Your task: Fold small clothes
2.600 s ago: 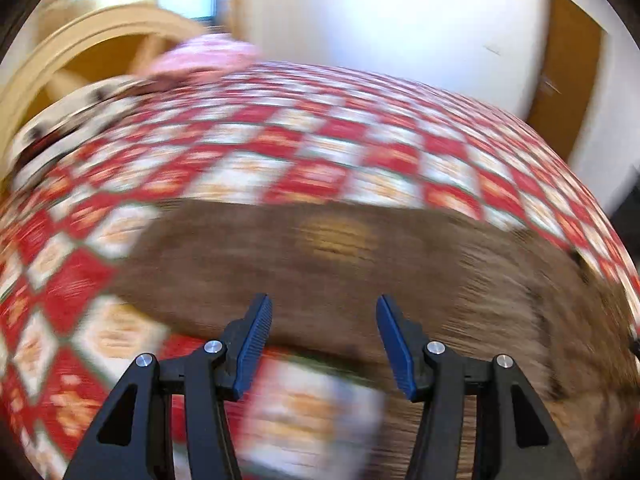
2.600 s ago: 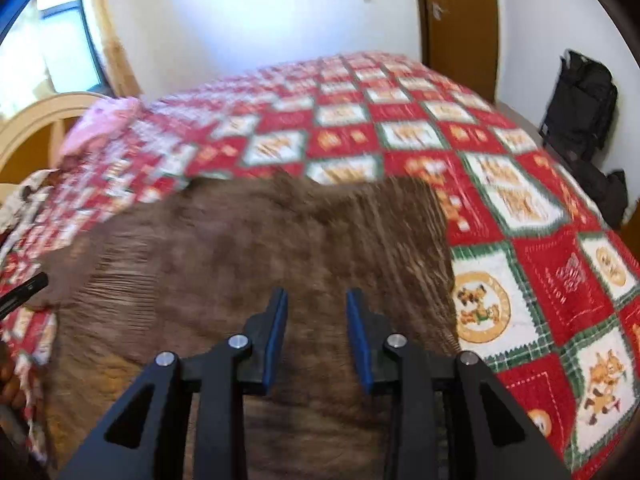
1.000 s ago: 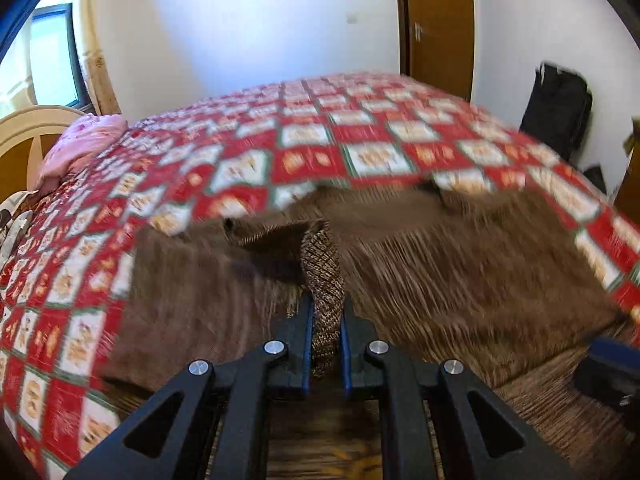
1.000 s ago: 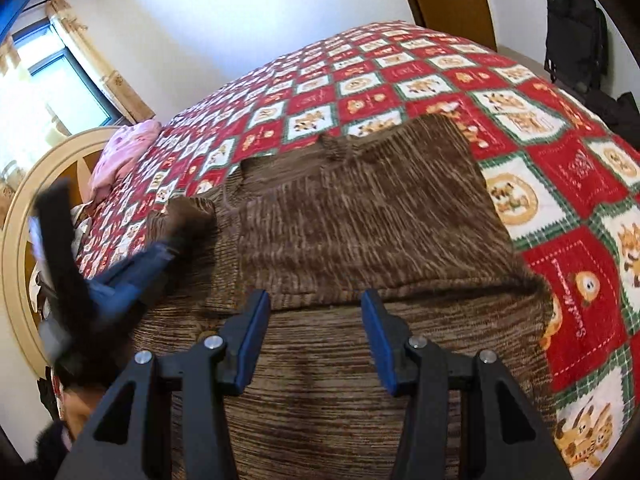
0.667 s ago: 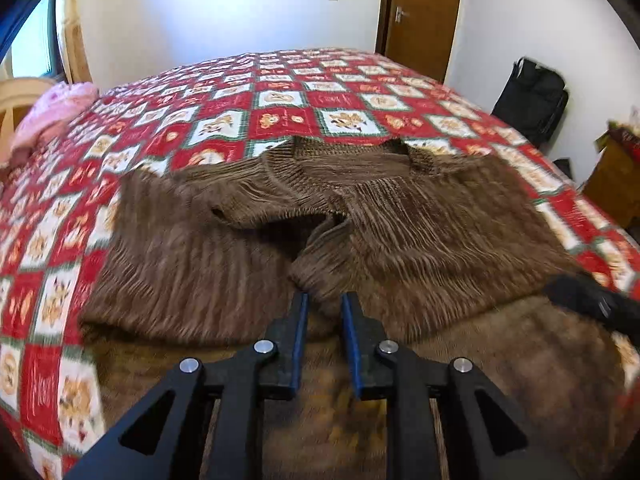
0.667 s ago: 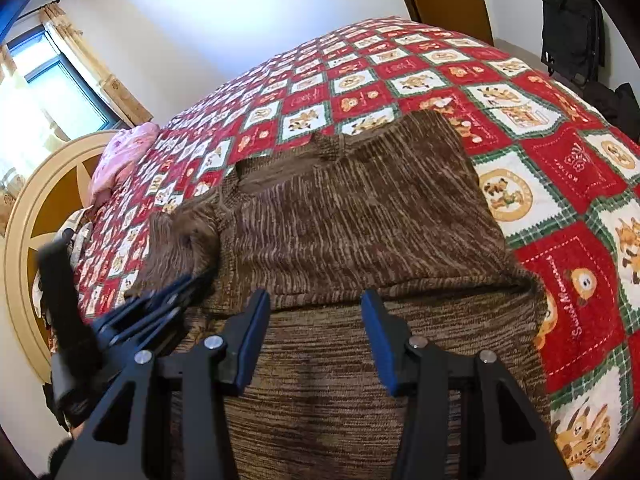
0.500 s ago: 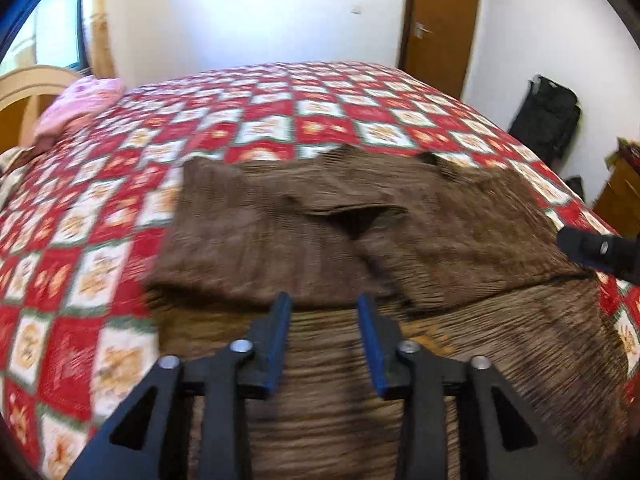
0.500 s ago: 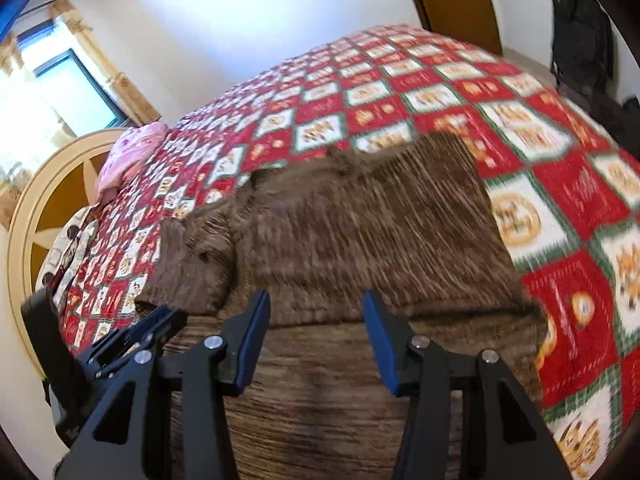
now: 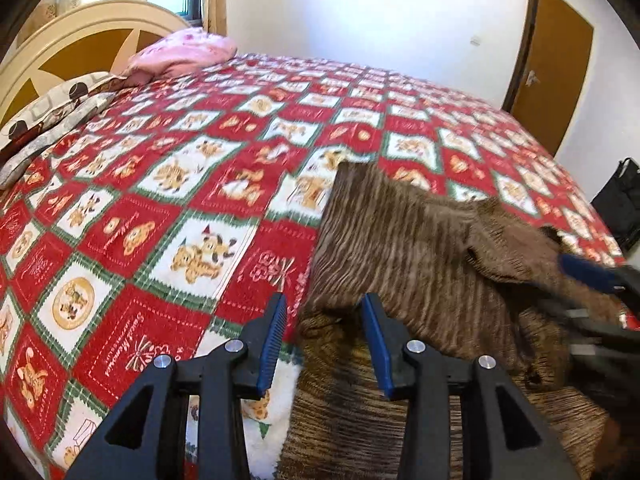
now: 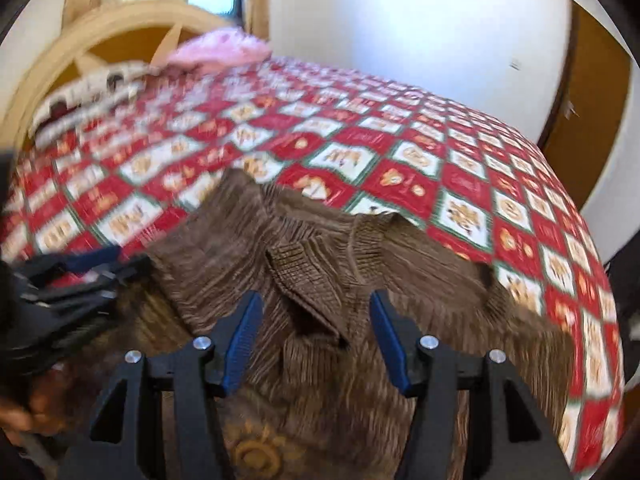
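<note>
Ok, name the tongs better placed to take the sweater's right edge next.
Probably right. Both tongs have just been opening, gripping nothing. The right tongs hang over the sweater's middle, that edge just beside them; the left tongs sit at its opposite edge.

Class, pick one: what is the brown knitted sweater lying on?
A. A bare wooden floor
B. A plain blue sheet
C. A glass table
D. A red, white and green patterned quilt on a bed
D: the brown knitted sweater lies spread on the red, white and green patterned quilt that covers the bed.
</note>
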`<act>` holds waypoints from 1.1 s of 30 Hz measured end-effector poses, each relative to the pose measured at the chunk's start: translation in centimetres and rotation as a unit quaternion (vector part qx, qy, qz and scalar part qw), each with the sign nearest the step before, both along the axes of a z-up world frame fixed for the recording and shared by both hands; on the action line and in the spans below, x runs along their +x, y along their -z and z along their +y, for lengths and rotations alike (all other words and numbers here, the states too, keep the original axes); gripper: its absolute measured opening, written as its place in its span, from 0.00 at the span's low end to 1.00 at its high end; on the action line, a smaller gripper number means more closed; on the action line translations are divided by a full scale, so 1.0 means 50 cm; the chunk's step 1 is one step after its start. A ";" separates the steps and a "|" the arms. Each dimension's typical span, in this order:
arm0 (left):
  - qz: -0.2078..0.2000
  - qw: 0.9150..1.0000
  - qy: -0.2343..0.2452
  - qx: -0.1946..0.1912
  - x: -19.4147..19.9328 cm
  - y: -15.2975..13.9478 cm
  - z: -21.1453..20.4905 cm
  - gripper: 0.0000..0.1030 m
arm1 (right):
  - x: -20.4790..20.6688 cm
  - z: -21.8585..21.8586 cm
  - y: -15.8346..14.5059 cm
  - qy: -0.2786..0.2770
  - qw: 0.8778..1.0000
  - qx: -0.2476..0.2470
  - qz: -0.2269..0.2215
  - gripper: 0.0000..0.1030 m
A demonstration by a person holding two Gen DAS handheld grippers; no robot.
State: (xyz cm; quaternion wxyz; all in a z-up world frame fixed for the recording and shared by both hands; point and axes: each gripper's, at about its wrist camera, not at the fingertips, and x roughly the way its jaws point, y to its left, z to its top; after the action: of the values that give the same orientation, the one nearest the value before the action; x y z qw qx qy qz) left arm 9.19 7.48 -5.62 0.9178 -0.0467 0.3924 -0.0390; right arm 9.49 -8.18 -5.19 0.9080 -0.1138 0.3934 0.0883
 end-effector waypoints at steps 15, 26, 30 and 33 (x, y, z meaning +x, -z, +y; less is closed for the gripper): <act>0.022 0.999 -0.030 0.025 0.057 0.057 -0.002 0.41 | -0.011 -0.215 0.038 0.159 0.929 0.330 0.052 0.09; 0.019 0.999 -0.050 0.003 0.053 0.068 0.016 0.55 | -0.020 -0.144 -0.023 0.101 0.972 0.214 -0.003 0.68; 0.014 0.998 -0.052 0.012 0.049 0.068 0.009 0.55 | 0.015 -0.047 -0.012 -0.005 0.992 0.124 0.007 0.66; 0.009 0.998 -0.053 0.023 0.045 0.068 0.004 0.55 | 0.044 0.014 0.042 -0.045 0.998 0.024 0.036 0.45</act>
State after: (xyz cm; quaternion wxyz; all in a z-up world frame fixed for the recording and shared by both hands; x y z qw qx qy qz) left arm 11.43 7.68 -9.03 0.9159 -0.0466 0.3982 0.0194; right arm 11.68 -7.46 -7.27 0.8908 -0.1067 0.4181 0.1427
